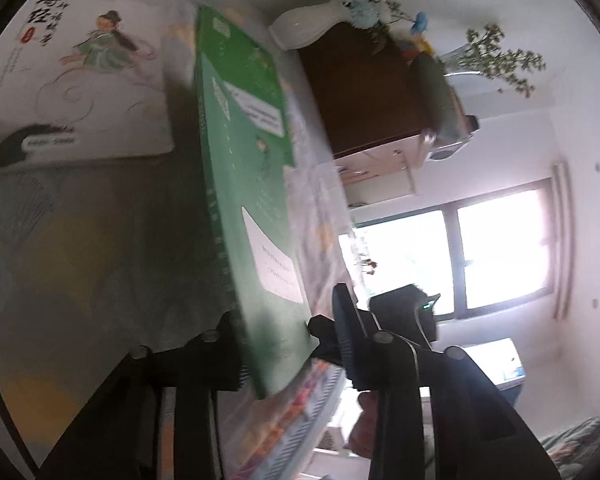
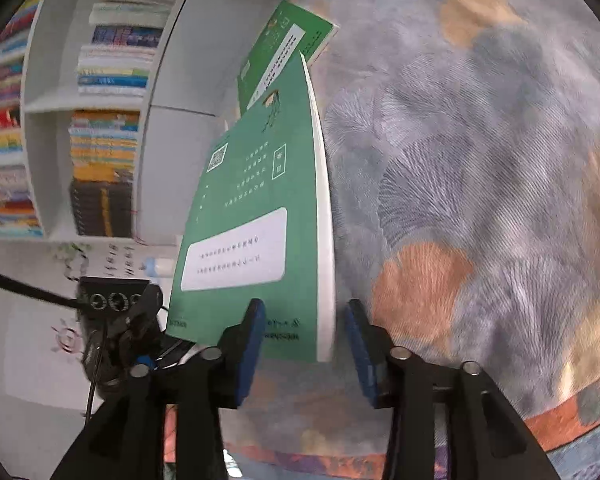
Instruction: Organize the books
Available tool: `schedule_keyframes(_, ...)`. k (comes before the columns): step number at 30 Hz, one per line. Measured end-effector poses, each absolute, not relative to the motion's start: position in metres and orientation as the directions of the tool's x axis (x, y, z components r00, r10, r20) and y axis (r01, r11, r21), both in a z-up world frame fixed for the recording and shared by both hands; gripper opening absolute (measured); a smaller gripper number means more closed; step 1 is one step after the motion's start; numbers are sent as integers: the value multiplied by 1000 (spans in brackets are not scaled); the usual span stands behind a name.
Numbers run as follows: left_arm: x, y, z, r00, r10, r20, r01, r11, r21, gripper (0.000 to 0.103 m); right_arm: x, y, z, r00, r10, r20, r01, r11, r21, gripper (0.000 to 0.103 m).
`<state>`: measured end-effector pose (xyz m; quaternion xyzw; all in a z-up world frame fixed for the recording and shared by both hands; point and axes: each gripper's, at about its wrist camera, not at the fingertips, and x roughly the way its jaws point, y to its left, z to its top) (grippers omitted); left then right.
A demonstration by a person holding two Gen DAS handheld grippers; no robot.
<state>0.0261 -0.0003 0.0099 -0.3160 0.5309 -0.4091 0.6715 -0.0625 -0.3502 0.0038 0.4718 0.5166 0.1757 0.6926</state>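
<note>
Left claw (image 1: 278,354) clamps green book (image 1: 244,184), on edge over patterned cloth (image 1: 80,240); only there: illustrated white book (image 1: 76,76). Right claw (image 2: 304,344) open around the book's edge; only there: bookshelf (image 2: 100,120).

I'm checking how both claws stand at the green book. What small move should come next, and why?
Probably draw the right claw back off the green book: its pads stand apart with a gap at the page edge, while the left claw pinches the same book.
</note>
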Motion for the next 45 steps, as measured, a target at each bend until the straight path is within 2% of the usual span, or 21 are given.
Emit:
schedule_keyframes(3,33,1,11,98,-902,-421,192,432,-881,29,-66,-357,2,450,754,-479,251,408,878,62)
schedule_keyframes(6,36,3,12,102,-918,-383,162,395,-904,29,-59,-355,-4,458,784,-418,260,332,907,62)
schedule_keyframes(8,37,1,19,108,-908,-404,178,417,-891,29,-53,-350,-5,463,800,-381,249,296,922,61)
schedule_keyframes(10,39,1,27,118,-893,-435,203,451,-869,29,-45,-344,0,467,808,-358,222,285,932,40)
schedule_keyframes(11,40,2,32,127,-883,-453,218,470,-855,29,-42,-340,7,463,810,-360,201,300,933,36)
schedule_keyframes(12,40,5,38,135,-876,-463,233,482,-844,29,-40,-336,17,464,803,-375,168,336,927,31)
schedule_keyframes(14,39,11,48,149,-874,-462,256,486,-836,29,-39,-330,44,463,779,-423,81,438,895,27)
schedule_keyframes(19,29,22,77,186,-879,-438,319,476,-820,29,-42,-303,117,474,726,-498,-109,609,786,27)
schedule_keyframes(23,18,33,89,196,-895,-401,342,445,-827,29,-47,-292,156,506,705,-498,-196,656,729,27)
schedule_keyframes(27,12,49,85,210,-898,-386,314,436,-844,34,-48,-284,190,537,685,-492,-251,687,682,27)
schedule_keyframes(30,8,66,73,223,-853,-472,273,520,-809,41,-41,-275,190,515,661,-545,-263,727,634,27)
schedule_keyframes(32,5,77,56,171,-833,-526,228,552,-802,41,-36,-264,193,502,612,-612,-288,785,549,27)
schedule_keyframes(34,-8,98,43,183,-788,-588,195,616,-764,41,-30,-256,199,499,588,-637,-324,808,492,27)
schedule_keyframes(39,-28,156,37,289,-726,-624,91,670,-737,41,-28,-210,223,468,593,-655,-500,789,357,27)
schedule_keyframes(41,-33,182,46,369,-688,-625,64,690,-721,41,-26,-189,223,422,637,-645,-545,747,381,27)
schedule_keyframes(45,-41,219,68,490,-608,-625,18,724,-690,41,-21,-144,196,232,732,-641,-571,636,520,28)
